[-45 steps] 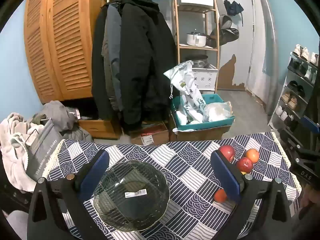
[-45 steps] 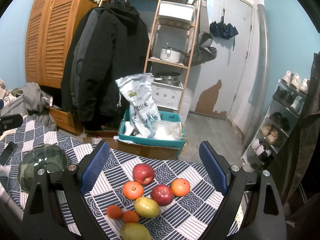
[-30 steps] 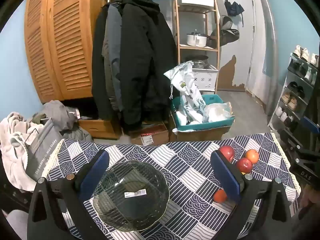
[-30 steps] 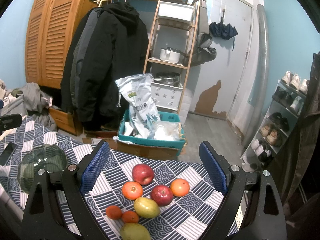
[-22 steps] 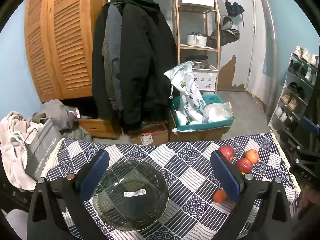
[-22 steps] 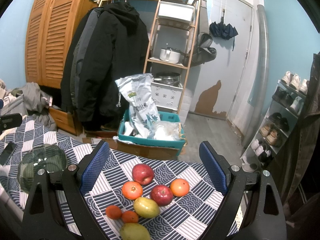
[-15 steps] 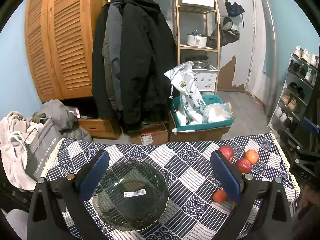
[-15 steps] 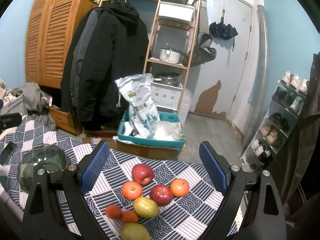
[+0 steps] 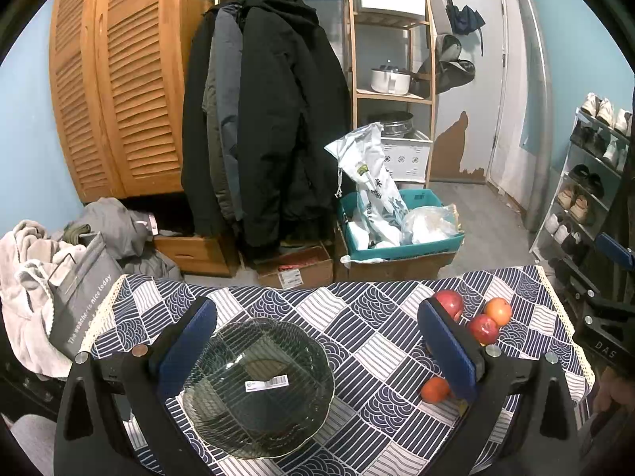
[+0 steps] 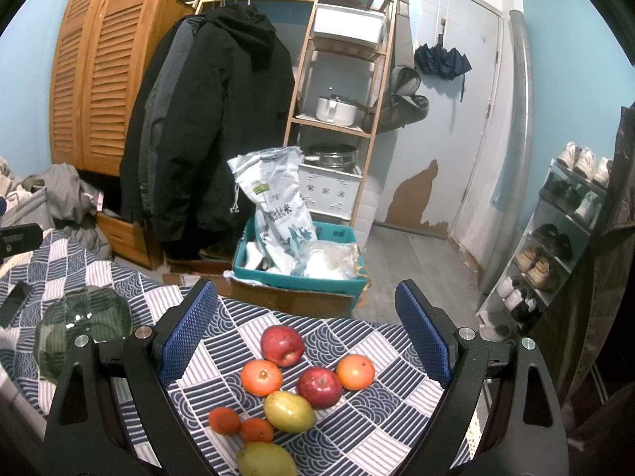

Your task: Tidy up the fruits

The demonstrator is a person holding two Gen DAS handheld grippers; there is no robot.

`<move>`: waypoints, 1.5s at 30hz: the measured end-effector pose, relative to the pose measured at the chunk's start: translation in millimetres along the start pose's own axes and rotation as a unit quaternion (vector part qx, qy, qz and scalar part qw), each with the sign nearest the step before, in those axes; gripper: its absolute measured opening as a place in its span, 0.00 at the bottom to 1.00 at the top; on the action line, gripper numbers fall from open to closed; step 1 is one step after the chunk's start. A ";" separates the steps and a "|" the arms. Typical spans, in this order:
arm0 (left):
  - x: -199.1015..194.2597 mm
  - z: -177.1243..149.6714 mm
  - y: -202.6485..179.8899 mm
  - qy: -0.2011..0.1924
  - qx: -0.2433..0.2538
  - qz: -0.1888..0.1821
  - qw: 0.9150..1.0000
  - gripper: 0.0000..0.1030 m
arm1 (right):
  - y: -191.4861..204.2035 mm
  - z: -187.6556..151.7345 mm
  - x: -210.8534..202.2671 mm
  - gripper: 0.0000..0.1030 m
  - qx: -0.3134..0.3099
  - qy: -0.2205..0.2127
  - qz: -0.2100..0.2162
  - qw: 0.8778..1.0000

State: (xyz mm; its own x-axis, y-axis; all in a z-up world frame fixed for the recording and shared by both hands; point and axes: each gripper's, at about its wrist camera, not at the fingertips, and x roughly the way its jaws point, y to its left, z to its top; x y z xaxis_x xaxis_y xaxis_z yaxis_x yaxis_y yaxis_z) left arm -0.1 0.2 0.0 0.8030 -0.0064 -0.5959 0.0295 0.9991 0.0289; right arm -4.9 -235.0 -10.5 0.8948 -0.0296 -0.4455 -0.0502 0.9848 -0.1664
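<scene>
Blue-padded left gripper [image 9: 317, 345] is being held wide open, empty, over ribbed glass bowl [image 9: 258, 388]; right gripper [image 10: 305, 333] likewise over red apples [image 10: 282, 345].

Left hand-held gripper [image 9: 317, 341] wide open above glass bowl [image 9: 260, 386] on patterned worktop [image 9: 357, 313]; apples [image 9: 482, 327] and oranges [image 9: 498, 311] lie right.

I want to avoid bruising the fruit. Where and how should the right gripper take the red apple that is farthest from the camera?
Grip the far red apple across its round middle, coming down from above with the open right gripper. Its left and right sides look free; the tomato-like orange fruit and the second red apple sit just in front of it, so a low approach from the near side would likely bump them.
</scene>
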 end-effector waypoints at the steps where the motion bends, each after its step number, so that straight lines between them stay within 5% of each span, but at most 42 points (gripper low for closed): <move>1: 0.1 0.0 0.0 0.000 0.000 0.000 1.000 0.99 | 0.0 0.0 0.0 0.87 0.000 0.000 -0.001 1.000; 26: 6.4 -0.1 -3.9 0.008 0.004 -0.002 1.000 0.99 | -3.0 -5.0 5.5 0.87 -0.006 0.024 0.004 1.000; 45: 68.7 -53.4 -42.9 0.110 0.048 -0.038 0.992 0.99 | -13.9 -86.5 57.1 0.87 0.018 0.197 0.057 0.979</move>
State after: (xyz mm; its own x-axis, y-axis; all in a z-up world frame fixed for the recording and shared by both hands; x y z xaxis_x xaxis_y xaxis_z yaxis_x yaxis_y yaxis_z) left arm 22.0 -40.9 -85.1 0.6466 -0.0618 -0.7603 0.1500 0.9876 0.0473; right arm 8.5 -265.1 -109.8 0.6433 0.0251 -0.7652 -0.1183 0.9907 -0.0670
